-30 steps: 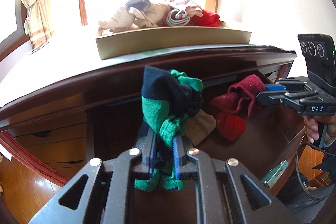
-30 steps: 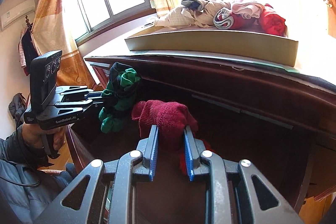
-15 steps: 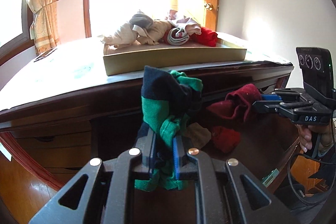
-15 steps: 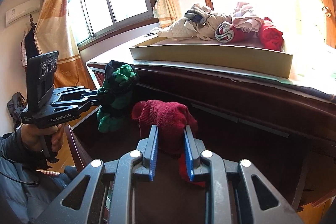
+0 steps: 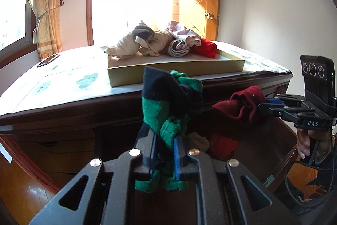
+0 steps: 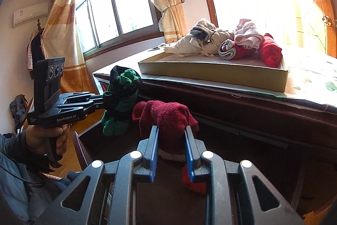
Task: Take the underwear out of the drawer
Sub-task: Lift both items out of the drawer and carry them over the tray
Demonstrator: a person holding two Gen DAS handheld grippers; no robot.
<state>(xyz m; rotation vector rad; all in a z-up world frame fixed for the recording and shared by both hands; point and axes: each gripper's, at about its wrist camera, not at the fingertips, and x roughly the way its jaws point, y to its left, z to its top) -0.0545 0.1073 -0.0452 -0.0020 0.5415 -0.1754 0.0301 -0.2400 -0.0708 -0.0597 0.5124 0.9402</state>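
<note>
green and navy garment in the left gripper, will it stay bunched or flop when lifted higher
Probably floppy: the green and navy garment droops in folds above and below the left gripper. Likely light, since a narrow pinch carries it. Its knit looks grippy, so slipping seems unlikely.

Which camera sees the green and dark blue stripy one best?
The left wrist view: the green and navy garment fills the middle, pinched in the left gripper, stripes clear. The right wrist view shows it smaller, off to the side, bunched up.
</note>
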